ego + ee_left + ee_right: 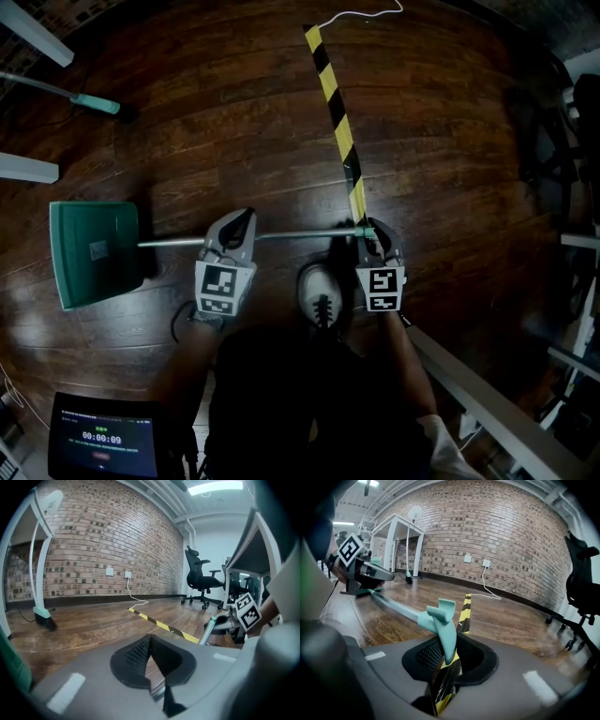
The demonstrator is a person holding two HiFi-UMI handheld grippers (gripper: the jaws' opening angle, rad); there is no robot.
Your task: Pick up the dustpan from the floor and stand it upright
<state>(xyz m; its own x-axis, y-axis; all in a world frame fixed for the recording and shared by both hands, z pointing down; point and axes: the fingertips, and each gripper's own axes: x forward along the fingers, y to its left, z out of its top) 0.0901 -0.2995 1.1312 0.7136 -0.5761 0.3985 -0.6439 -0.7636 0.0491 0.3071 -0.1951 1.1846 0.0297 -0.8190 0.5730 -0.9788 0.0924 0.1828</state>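
A: Teal plastic fills the right claw point(450, 643): it is clamped on the thin tab of the end cap point(440, 613). And the left?

B: The left claw point(151, 639) is closed, tips together, with the metal handle point(291, 233) pinched low between its jaws, partway along the shaft.

A: What could go wrong from here?

B: I judge the tab a poor hold. The dustpan point(94, 251) looks heaviest at its green end, out at nine o'clock of the left claw. On the lift the smooth tube may roll or slide in that grip, and the tab may twist out.

A: How does it lie?

B: Flat on the wooden floor point(234, 122). Its long axis runs nine to three across the head view, mouth toward nine, cap toward three, where the striped tape point(336, 112) ends.
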